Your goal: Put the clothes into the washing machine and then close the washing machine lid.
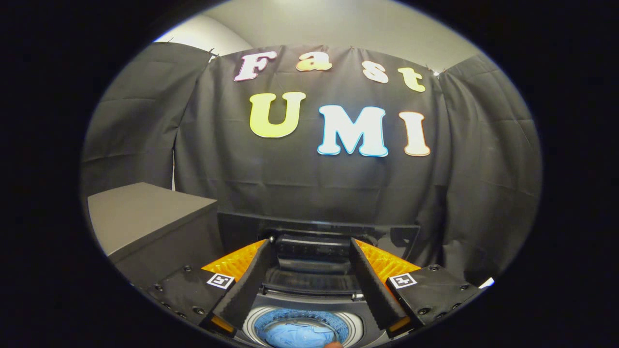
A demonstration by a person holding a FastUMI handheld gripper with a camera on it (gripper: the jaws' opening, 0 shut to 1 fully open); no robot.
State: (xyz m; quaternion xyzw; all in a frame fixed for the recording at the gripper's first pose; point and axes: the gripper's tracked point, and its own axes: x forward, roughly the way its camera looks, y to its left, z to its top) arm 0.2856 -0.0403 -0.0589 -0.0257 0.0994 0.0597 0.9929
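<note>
My gripper [312, 244] is open, its two fingers spread wide with nothing between them. Below and between the fingers lies the top-loading washing machine [309, 290], its round drum opening uncovered. Blue clothes [297, 333] lie inside the drum. The dark lid [314, 229] stands raised at the back of the machine, just beyond the fingertips, and its lower part is hidden by the fingers.
A grey box-shaped cabinet [145, 217] stands to the left of the machine, its flat top higher than the drum opening. The black cloth wall [300, 179] hangs close behind the machine and wraps round both sides.
</note>
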